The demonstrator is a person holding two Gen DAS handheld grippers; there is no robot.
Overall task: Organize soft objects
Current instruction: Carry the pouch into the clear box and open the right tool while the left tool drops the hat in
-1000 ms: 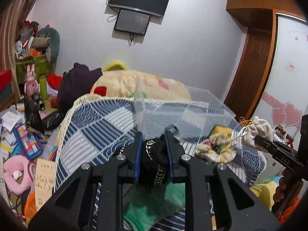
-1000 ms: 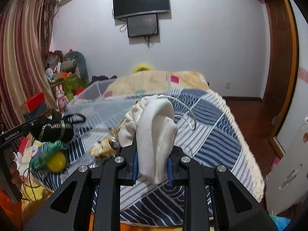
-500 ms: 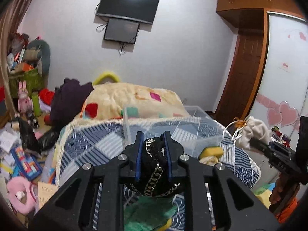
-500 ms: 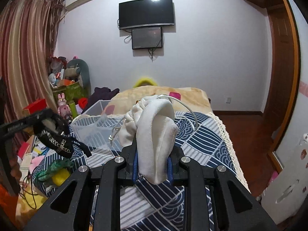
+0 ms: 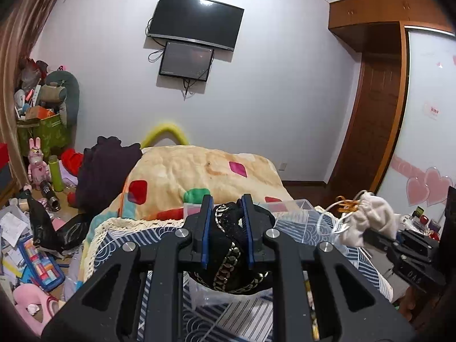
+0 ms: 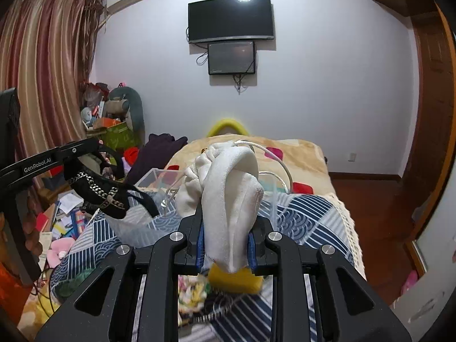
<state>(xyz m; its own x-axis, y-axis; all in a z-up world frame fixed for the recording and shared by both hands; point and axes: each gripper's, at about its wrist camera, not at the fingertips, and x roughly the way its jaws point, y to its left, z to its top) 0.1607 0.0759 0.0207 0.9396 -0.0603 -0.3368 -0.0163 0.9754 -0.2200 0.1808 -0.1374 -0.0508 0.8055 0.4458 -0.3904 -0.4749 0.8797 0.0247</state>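
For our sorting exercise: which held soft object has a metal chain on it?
The black fabric pouch in the left tool; the right tool's white drawstring bag has only cords.

Both wrist cams are held low over the near bed (image 5: 119, 245) end, aimed at far-wall TV (image 6: 230, 18); bed + TV are shared.

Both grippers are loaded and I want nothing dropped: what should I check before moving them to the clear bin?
1. Left gripper shut on the black chain-trimmed pouch: ok.
2. Right gripper shut on the white drawstring pouch: ok.
3. Clear plastic bin open-topped on the bed: ok.
4. White pouch's cord loops loose, may snag the rim: not ok.
5. Free room inside the bin: cannot tell.
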